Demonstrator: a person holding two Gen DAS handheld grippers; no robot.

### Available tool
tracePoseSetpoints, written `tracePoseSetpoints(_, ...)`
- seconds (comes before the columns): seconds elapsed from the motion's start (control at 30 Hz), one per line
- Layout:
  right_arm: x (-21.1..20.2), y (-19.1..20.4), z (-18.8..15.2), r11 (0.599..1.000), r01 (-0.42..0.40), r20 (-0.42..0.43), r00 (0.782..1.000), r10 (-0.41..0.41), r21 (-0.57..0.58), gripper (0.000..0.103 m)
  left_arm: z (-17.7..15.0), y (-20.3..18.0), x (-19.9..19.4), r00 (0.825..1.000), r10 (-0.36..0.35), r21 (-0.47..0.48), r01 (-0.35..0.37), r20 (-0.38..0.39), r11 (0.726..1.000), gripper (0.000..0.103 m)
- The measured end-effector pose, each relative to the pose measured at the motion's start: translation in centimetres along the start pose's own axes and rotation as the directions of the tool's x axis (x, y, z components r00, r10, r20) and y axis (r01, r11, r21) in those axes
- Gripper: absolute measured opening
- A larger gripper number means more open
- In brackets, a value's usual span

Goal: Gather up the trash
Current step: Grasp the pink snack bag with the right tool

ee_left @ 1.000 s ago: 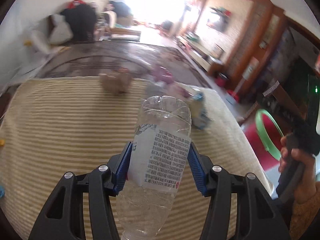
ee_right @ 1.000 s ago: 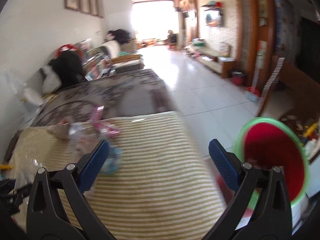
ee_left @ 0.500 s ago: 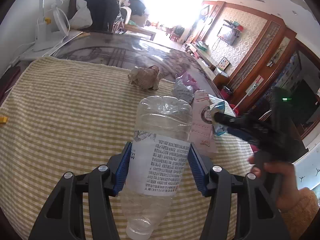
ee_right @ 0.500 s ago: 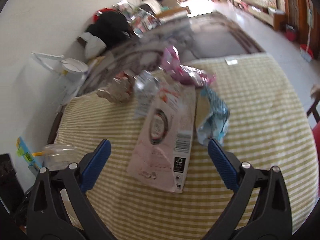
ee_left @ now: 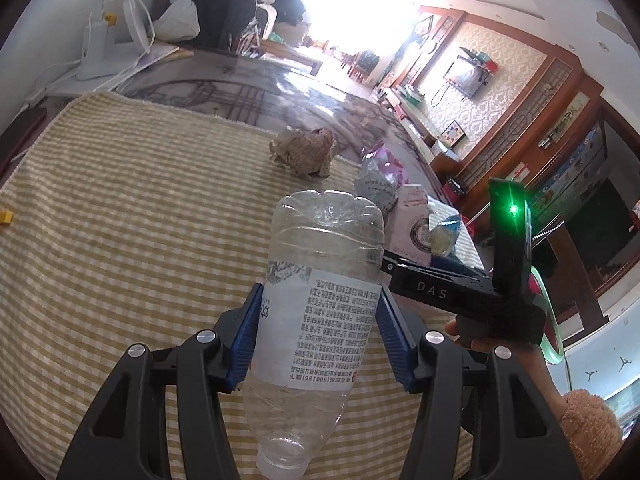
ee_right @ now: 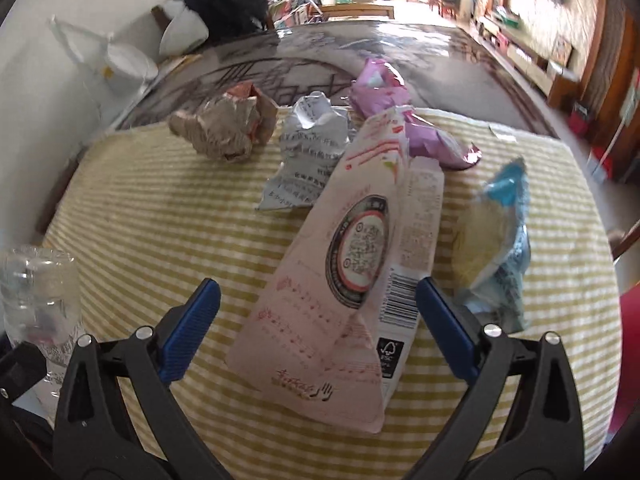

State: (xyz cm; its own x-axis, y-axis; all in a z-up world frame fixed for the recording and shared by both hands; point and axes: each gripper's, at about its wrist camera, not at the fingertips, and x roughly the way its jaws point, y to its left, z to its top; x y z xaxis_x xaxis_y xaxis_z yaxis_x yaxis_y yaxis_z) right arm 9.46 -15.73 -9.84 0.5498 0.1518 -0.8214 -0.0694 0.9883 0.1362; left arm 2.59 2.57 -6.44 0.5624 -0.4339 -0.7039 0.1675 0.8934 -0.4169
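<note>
Left gripper [ee_left: 318, 336]: clenched on a clear plastic bottle [ee_left: 320, 280], blue pads pressing both sides of its white printed label; the bottle is held with its base pointing away and its neck toward the camera, above the tablecloth.
Right gripper [ee_right: 318, 320]: jaws spread wide and released, nothing pressed between the pads; it hangs over the near end of the flattened carton.
Flattened carton [ee_right: 352, 264]: pale pink drink carton, lying flat on the cloth, barcode along its right edge, lengthwise between the blue pads.
Blue wrapper [ee_right: 500, 240]: crumpled, just right of the carton, beside the right pad.
White paper [ee_right: 308, 156]: crumpled printed sheet, partly under the carton's far end.
Pink wrapper [ee_right: 400, 120]: shiny, behind the carton's far end.
Brown paper ball [ee_right: 224, 128]: left of the white paper, near the cloth's far edge.
Tablecloth [ee_right: 160, 216]: yellow and white checked, covering the near part of a dark table [ee_left: 248, 92].
Hand [ee_left: 500, 344]: holds the right gripper's handle, orange sleeve at the wrist.
Bin [ee_left: 550, 320]: green rimmed, red inside, partly visible past the table's right edge.
</note>
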Motion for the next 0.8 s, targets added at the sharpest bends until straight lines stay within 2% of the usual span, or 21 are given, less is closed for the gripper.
tracePoseSetpoints(0.07,0.1,0.3,-0.1,1.000,0.019,-0.004,1.000,-0.019,-0.022,0.097,-0.2,0.1,0.6,1.000,0.001,-0.007,-0.001,-0.026,1.000,0.053)
tracePoseSetpoints(0.13,0.1,0.5,-0.2,0.999,0.040,0.001,0.999,-0.040,-0.034,0.092,-0.3,0.3,1.0,0.999,0.006,-0.011,-0.006,-0.046,1.000,0.053)
tracePoseSetpoints(0.2,-0.2,0.4,-0.2,0.997,0.061,0.012,0.998,-0.061,-0.050,0.075,-0.5,0.6,1.8,0.997,0.020,-0.017,-0.021,-0.078,1.000,0.053)
tracePoseSetpoints(0.3,-0.6,0.3,0.0,0.999,0.023,0.022,1.000,-0.022,-0.035,0.058,-1.0,0.9,2.7,0.993,0.032,-0.029,-0.036,-0.114,0.999,0.053)
tracePoseSetpoints(0.33,-0.8,0.2,0.0,0.999,0.018,0.018,1.000,-0.017,-0.033,0.056,-1.2,1.1,3.2,0.991,0.037,-0.035,-0.042,-0.130,0.998,0.053)
tracePoseSetpoints(0.57,-0.9,-0.1,0.0,1.000,0.005,0.016,1.000,-0.004,-0.017,0.057,-1.6,1.0,4.7,0.985,0.059,-0.035,-0.065,-0.165,0.997,0.061)
tracePoseSetpoints(0.7,-0.4,-0.6,-0.1,1.000,0.029,-0.002,1.000,-0.029,0.003,0.076,-1.6,1.1,5.3,0.984,0.052,-0.044,-0.060,-0.170,0.997,0.061)
tracePoseSetpoints(0.8,-0.3,-0.8,-0.2,0.999,0.033,-0.003,0.999,-0.033,0.010,0.080,-1.3,0.9,5.5,0.984,0.052,-0.042,-0.060,-0.171,0.997,0.061)
